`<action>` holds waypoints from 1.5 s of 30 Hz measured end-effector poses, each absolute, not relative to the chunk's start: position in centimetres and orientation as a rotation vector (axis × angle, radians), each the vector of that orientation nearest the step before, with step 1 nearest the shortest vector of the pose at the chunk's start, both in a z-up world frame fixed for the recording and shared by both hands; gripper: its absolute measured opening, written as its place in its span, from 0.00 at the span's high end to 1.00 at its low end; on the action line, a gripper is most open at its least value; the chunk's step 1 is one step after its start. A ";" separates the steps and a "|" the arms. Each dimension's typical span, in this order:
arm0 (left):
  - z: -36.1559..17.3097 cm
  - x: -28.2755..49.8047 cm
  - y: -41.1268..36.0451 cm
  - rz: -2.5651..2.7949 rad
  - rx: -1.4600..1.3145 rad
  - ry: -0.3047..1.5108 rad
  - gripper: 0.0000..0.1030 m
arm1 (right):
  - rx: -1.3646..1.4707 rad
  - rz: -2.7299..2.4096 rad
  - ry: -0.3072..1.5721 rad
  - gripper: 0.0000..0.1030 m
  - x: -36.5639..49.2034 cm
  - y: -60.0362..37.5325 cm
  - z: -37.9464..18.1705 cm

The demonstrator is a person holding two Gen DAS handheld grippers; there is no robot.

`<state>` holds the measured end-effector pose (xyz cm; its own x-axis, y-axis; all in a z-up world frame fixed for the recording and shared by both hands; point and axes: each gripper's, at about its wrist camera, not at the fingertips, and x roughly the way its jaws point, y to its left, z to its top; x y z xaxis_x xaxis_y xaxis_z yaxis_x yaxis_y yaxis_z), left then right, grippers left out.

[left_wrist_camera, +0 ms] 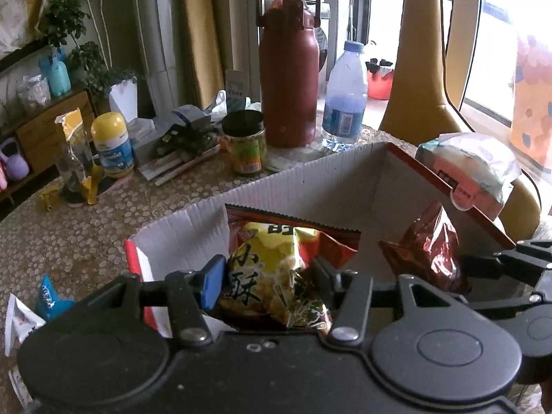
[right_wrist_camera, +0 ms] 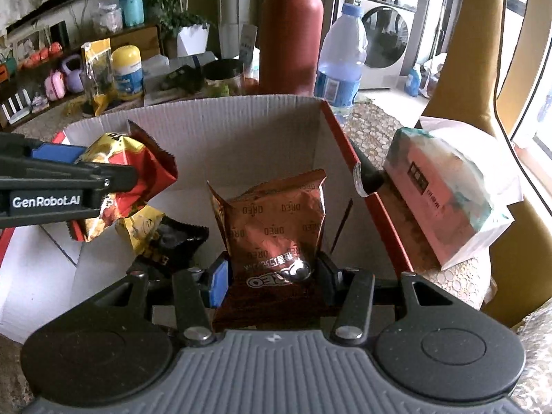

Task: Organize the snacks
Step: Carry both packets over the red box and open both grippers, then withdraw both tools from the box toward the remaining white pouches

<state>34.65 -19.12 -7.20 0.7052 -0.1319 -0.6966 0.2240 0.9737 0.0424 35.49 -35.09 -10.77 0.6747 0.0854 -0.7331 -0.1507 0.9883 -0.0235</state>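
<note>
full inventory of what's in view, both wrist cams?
cardboard box: 1, white inside, red outside, on table, open top
yellow-red snack bag: 1, in left hand-held gripper, over box
brown Oreo bag: 1, in right hand-held gripper, over box
black-yellow packet: 1, in box
thermos: 1, dark red, behind box
water bottle: 1, clear, blue cap, beside thermos
jar: 1, dark lid, left of thermos
yellow-lidded tub: 1, table's far left
tissue pack: 1, pink-white, right of box
left hand-held gripper: 1, black, blue pad
right hand-held gripper: 1, black, blue pad
</note>
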 end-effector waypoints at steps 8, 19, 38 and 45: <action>-7.8 35.0 -20.1 -0.205 0.180 0.770 0.46 | -0.103 0.133 0.835 0.50 35.6 -34.4 -11.0; -6.6 33.6 -20.3 -0.212 0.175 0.722 0.22 | -0.090 0.127 0.807 0.35 34.4 -34.8 -10.4; -2.0 28.5 -17.4 -0.232 0.097 0.642 0.12 | -0.097 0.148 0.715 0.24 29.2 -33.3 -6.1; -0.2 25.6 -15.7 -0.239 0.076 0.600 0.09 | -0.082 0.168 0.674 0.19 26.4 -32.5 -4.0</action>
